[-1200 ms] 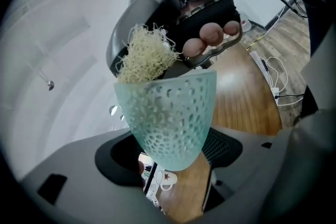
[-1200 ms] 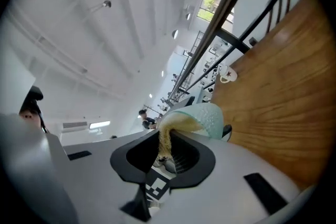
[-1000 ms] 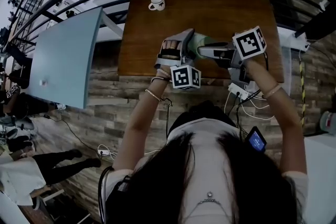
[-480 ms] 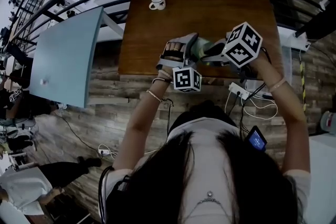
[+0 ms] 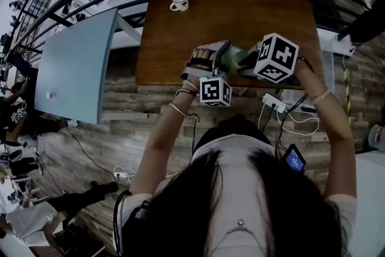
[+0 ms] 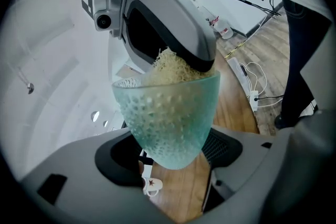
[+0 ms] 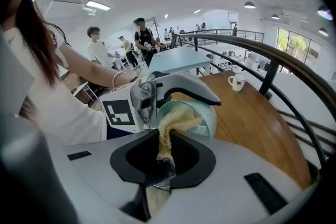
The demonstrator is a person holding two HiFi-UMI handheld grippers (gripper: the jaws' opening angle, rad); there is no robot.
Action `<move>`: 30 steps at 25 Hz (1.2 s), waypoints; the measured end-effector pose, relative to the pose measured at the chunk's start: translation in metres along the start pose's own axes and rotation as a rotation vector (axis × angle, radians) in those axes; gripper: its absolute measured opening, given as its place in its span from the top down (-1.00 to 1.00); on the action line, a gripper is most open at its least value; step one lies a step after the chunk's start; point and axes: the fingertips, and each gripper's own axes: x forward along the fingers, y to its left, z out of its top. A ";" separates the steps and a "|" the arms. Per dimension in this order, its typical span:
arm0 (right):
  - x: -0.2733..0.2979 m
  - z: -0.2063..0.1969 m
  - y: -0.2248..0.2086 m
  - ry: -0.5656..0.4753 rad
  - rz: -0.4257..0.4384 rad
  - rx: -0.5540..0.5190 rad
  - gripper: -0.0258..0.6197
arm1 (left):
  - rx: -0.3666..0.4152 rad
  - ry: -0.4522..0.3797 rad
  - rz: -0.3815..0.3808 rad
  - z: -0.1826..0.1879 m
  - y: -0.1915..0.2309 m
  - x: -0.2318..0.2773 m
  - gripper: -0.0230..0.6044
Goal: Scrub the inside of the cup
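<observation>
Cup: a pale green, dimpled glass cup [image 6: 167,115], held in the air at the centre of the head view, above the near edge of the worktop [image 5: 240,15]; its mouth faces the right claw.

Left claw: the left claw [image 6: 172,157] is clamped on the cup's lower part, with a dark pad on each side of the glass (the jaws stand wide, since the cup is wide). In the head view it sits just left of centre [image 5: 218,58].

Right claw: the right claw [image 7: 161,157] is closed on a yellowish, fibrous scrubber [image 7: 167,131]. In the head view it lies right of centre [image 5: 248,64], with its marker cube uppermost.

Scrubber: it runs from the right claw's tips into the cup's mouth. In the left gripper view its frayed mass [image 6: 169,68] fills the rim at the upper middle of the frame, under the right claw's tip.

Worktop: brown wood, in the upper middle of the head view.

Mug: a small white mug [image 5: 179,3] stands at the worktop's upper-left corner, well apart from both claws (it also shows at the right of the right gripper view [image 7: 237,81]).

Floor: a white power strip [image 5: 274,105] with cables lies just below the worktop's edge, right of centre.

Beside: a light blue table [image 5: 78,63] is at the left of the head view.
</observation>
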 end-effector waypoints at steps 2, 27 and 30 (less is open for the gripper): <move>0.001 0.001 0.000 -0.008 -0.012 0.002 0.68 | -0.007 0.000 0.000 0.000 0.000 0.000 -0.17; -0.032 0.014 -0.018 -0.227 -0.135 0.113 0.68 | -0.506 0.067 -0.063 -0.034 -0.003 0.013 -0.18; -0.037 0.019 -0.020 -0.271 -0.149 0.123 0.68 | -0.582 0.065 -0.064 -0.035 -0.001 0.013 -0.18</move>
